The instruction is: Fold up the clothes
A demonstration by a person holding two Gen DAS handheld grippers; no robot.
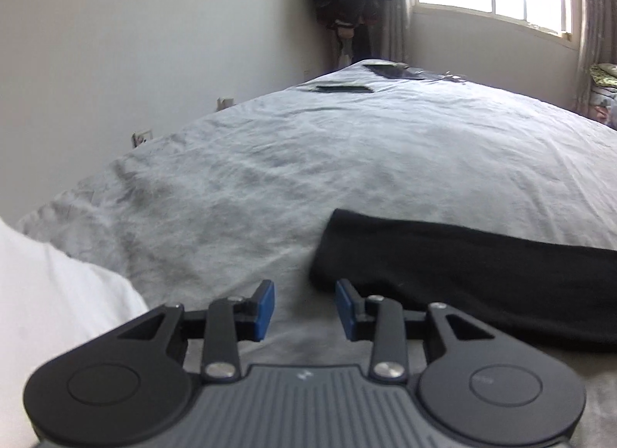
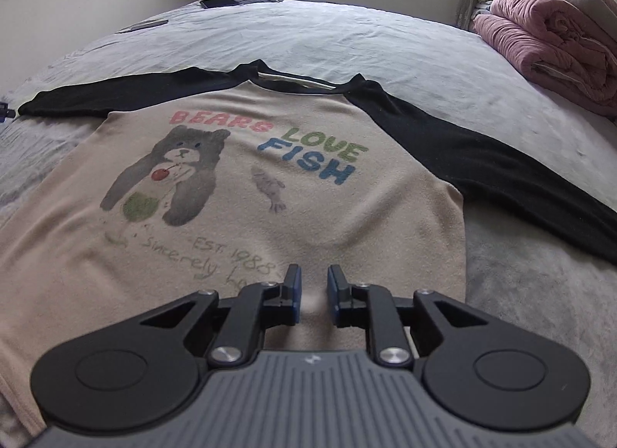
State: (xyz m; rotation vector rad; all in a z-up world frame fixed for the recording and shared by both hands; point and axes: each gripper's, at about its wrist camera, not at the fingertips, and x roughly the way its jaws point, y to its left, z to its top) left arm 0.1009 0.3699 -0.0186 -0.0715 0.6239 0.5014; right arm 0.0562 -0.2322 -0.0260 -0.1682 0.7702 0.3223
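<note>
on the left, the left gripper (image 1: pixel 304 307) hangs low over the grey bed sheet (image 1: pixel 347 162), its blue pads parted with nothing between them, just beside the cuff end of a black sleeve (image 1: pixel 462 278). a patch of white fabric (image 1: pixel 50 293) sits at the far left edge; what it is i can't tell. moving right, the shirt (image 2: pixel 270 193) lies spread flat, print up, both black sleeves stretched out to the sides, neck toward the far end. the right gripper (image 2: pixel 314 289) hovers over its lower hem area, pads a narrow gap apart, gripping nothing. further right, a folded pink quilt (image 2: pixel 551 35) rests on the bed. the shirt lies unfolded, so i'd judge a fold wants a sleeve or side edge pinched and carried across the body.
</note>
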